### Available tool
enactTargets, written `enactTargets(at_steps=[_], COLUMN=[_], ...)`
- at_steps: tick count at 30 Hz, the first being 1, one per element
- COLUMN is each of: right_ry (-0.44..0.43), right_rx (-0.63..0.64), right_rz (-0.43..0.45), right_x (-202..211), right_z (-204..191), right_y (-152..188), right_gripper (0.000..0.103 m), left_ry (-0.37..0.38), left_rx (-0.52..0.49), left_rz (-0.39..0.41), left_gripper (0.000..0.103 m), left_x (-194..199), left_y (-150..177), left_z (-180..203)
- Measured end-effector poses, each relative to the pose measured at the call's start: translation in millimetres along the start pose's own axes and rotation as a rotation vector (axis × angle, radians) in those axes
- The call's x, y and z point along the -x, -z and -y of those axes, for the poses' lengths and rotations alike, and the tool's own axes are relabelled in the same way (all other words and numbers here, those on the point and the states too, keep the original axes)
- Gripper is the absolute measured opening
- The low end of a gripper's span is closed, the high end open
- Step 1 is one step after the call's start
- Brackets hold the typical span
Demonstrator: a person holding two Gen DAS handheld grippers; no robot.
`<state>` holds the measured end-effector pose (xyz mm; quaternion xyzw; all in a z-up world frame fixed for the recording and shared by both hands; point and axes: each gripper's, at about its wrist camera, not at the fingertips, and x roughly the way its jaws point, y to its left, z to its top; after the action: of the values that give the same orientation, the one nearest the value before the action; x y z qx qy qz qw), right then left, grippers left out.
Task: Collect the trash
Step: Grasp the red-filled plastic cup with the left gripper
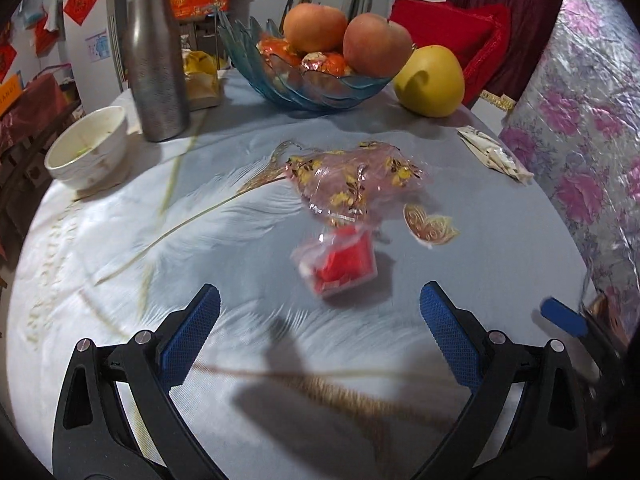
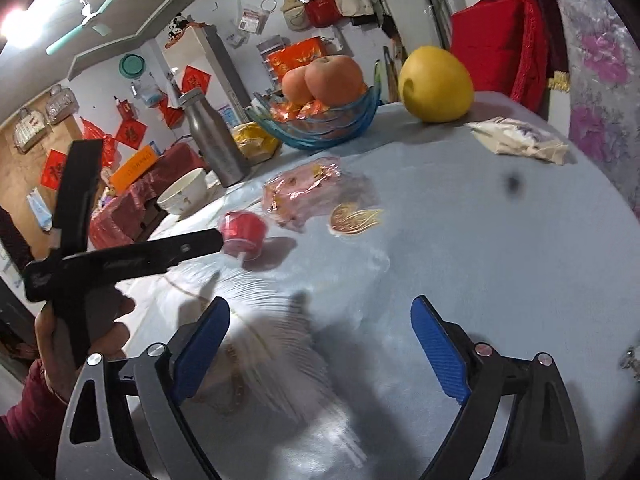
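Note:
A small red jelly cup point(image 1: 338, 266) lies on its side on the pale blue tablecloth point(image 1: 224, 240), just ahead of my open left gripper point(image 1: 320, 316). Behind it lies a crumpled pink wrapper with gold print point(image 1: 356, 178), and to the right a gold butterfly-shaped piece point(image 1: 430, 226). A white crumpled wrapper point(image 1: 496, 154) lies near the table's right edge. In the right wrist view my right gripper point(image 2: 320, 320) is open and empty above the cloth; the red cup point(image 2: 244, 234), pink wrapper point(image 2: 308, 190), gold piece point(image 2: 354, 218) and white wrapper point(image 2: 520, 140) lie ahead. The left gripper's arm point(image 2: 132, 258) reaches to the cup.
A blue glass fruit bowl point(image 1: 312, 88) with apples stands at the back, a yellow fruit point(image 1: 430, 80) to its right, a metal bottle point(image 1: 156, 64) and a used white bowl point(image 1: 88, 148) at the left. A flowered cover point(image 1: 580, 140) borders the right.

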<state>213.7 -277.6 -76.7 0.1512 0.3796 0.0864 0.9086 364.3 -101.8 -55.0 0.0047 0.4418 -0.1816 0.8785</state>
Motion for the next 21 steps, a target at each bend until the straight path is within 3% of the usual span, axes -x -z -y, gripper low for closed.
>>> enactTargets(at_steps=[9,16,21], right_ry=[0.048,0.051,0.05], right_rx=[0.083,0.039,0.016], right_rz=[-0.029,-0.036,-0.042], right_x=[-9.7,-10.3,-11.6], right_z=[-14.8,-5.5,-1.1], right_y=[4.8,4.5,4.4], right_gripper=[0.094,0.094,0.094], left_ry=[-0.041,-0.061,-0.114], left_rx=[0.013,-0.017,-0.07], left_rz=[0.009,0.01,0.053], left_gripper=[0.096,0.057,0.057], left_x=[-38.7,-44.8,-36.7], left_y=[-9.1,-2.6,1.7], left_z=[-7.9,-7.9,0.8])
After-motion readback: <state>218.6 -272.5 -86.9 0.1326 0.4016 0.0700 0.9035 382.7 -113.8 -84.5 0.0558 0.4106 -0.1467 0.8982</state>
